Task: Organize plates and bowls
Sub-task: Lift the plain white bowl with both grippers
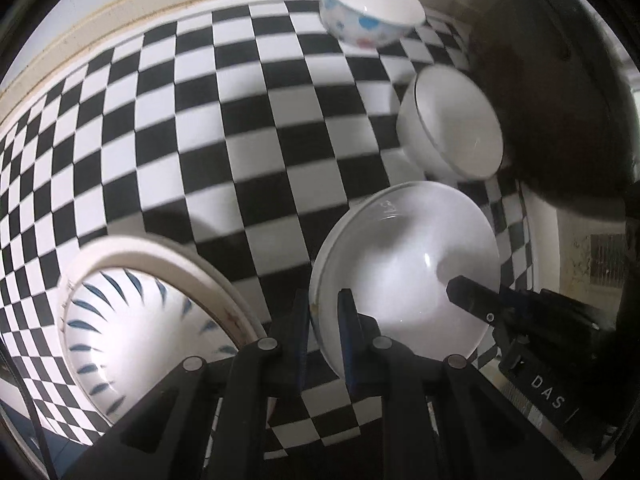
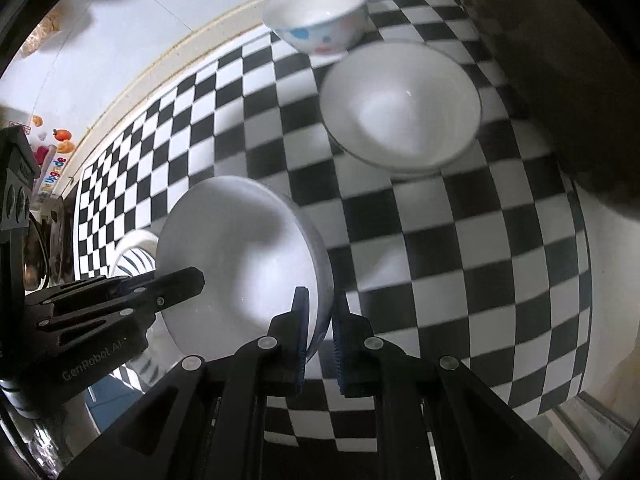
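Observation:
Both grippers are shut on the rim of the same plain white bowl (image 1: 404,276), held tilted above the checkered cloth. My left gripper (image 1: 324,300) pinches its left rim; my right gripper (image 2: 320,304) pinches the opposite rim, and the bowl also shows in the right wrist view (image 2: 240,256). The right gripper's fingers (image 1: 472,300) show at the bowl's right edge. A blue-striped bowl on a cream plate (image 1: 132,320) lies to the left. A white bowl with a dark rim line (image 1: 452,128) and a small bowl with blue and red spots (image 1: 368,8) stand farther back.
A black-and-white checkered cloth (image 1: 200,140) covers the table. A cream wall edge (image 1: 120,8) runs behind it. A large dark object (image 1: 560,80) stands at the right. The table's right edge (image 2: 588,320) is near.

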Motion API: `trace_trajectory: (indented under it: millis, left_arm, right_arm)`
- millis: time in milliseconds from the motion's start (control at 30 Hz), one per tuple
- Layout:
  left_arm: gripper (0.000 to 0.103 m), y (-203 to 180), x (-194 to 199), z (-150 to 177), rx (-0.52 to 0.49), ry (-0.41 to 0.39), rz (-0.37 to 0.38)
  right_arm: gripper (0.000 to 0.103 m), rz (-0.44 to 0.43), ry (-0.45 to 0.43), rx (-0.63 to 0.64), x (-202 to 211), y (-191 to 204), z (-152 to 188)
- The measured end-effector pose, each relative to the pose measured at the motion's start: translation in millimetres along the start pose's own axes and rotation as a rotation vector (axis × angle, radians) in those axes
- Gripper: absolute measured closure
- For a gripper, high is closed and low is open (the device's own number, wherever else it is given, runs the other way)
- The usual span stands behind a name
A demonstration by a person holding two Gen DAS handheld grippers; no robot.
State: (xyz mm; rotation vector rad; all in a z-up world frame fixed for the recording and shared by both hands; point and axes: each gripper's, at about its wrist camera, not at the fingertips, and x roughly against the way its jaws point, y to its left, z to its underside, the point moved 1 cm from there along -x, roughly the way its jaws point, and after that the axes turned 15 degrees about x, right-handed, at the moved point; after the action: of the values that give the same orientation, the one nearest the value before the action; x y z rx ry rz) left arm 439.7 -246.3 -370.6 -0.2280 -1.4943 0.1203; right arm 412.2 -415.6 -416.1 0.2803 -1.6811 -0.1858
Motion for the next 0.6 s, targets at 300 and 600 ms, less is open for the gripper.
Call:
trace_trajectory:
  millis: [300,600]
  left_arm:
    - [0.091,3.7,-33.6,13.5,0.006,0.045,-0.060]
    - [0.091,5.5,-41.9,23.3,0.017,0.041,-0.082]
  right_arm:
    - [0.090,-0.018,0.045,-0.003,-27.3,-11.9,23.1]
    - [0.091,-0.010,0.049,0.022,-38.3,-10.0,22.2]
